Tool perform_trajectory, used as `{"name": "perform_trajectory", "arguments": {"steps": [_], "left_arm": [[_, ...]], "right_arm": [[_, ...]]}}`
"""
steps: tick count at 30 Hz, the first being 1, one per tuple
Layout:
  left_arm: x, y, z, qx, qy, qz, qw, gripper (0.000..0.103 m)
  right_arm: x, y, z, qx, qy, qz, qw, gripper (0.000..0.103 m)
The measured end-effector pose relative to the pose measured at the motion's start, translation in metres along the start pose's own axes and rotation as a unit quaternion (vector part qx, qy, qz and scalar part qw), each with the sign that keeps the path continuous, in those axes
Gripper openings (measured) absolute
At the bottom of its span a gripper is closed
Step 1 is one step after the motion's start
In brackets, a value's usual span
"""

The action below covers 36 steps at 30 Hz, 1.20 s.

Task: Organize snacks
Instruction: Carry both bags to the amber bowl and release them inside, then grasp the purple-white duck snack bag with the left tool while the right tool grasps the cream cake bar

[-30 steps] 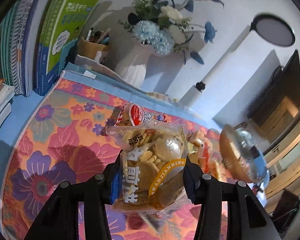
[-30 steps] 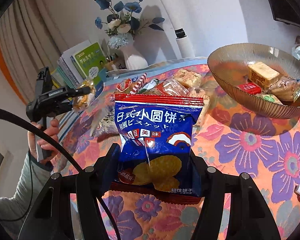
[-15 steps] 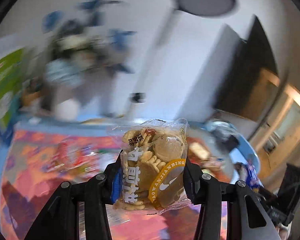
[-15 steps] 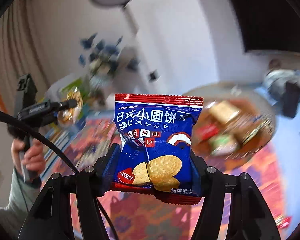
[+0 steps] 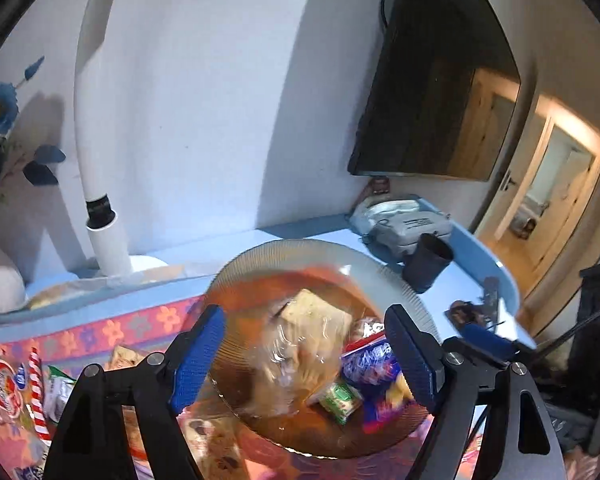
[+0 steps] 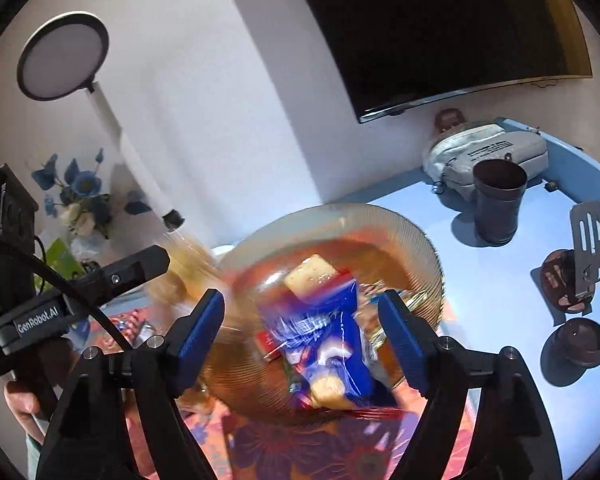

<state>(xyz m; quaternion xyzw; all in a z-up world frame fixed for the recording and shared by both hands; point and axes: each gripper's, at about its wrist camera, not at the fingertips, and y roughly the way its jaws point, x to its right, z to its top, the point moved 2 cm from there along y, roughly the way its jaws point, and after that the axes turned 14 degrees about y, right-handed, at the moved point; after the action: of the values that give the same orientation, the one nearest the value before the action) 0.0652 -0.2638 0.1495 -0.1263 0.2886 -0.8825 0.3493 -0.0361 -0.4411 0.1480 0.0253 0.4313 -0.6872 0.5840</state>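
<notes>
My left gripper (image 5: 304, 320) hovers over the ribbed amber glass bowl (image 5: 300, 246), its jaws opening. The clear bag of round biscuits (image 5: 296, 356) is a blur between the blue pads and free of them, dropping into the bowl. My right gripper (image 6: 300, 300) is above the same bowl (image 6: 380, 216), its jaws opening too. The blue biscuit packet (image 6: 324, 344) falls blurred below the pads, touching neither. In the right wrist view the left gripper (image 6: 140, 268) reaches in from the left with the biscuit bag (image 6: 184, 272) smeared at its tip. Several wrapped snacks lie in the bowl.
More snack packets (image 5: 20, 384) lie on the floral cloth left of the bowl. A dark cup (image 6: 498, 204), a grey pouch (image 6: 488, 148) and small brown lidded pots (image 6: 576, 344) stand on the blue table at the right. A white lamp (image 6: 64, 56) and a flower vase (image 6: 80, 200) stand behind.
Both grippers swung right, from above the floral cloth to over the bowl. Each was shut on its packet; both have now spread their jaws and let the packets drop.
</notes>
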Motion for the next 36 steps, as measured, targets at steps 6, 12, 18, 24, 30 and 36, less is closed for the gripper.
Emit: {"name": "perform_trajectory", "arguments": {"steps": [6,12,18,24,30,36], "left_arm": [[-0.013,-0.042,-0.022,0.015,0.000,0.019,0.9997,0.079],[-0.043,-0.121,-0.056,0.035,-0.024,0.075,0.9963,0.079],[-0.101,-0.200,-0.122,0.046,-0.081,0.173,0.9805,0.081],[-0.152,-0.207,-0.207,0.012,-0.144,0.215,0.9658,0.082],[-0.180,-0.170,-0.253,-0.010,-0.170,0.221,0.9602,0.082],[-0.194,-0.161,-0.271,-0.013,-0.208,0.210,0.9553,0.082]], "right_arm": [[-0.004,-0.011,-0.017,-0.016,-0.016,0.025,0.999,0.080],[-0.057,-0.031,-0.053,-0.038,-0.083,0.075,0.993,0.080],[-0.113,-0.038,-0.105,-0.068,-0.151,0.128,0.978,0.080],[-0.118,0.003,-0.162,-0.108,-0.164,0.118,0.973,0.080],[-0.107,0.046,-0.185,-0.101,-0.183,0.060,0.976,0.080],[-0.095,0.054,-0.179,-0.099,-0.158,0.044,0.981,0.080]]}}
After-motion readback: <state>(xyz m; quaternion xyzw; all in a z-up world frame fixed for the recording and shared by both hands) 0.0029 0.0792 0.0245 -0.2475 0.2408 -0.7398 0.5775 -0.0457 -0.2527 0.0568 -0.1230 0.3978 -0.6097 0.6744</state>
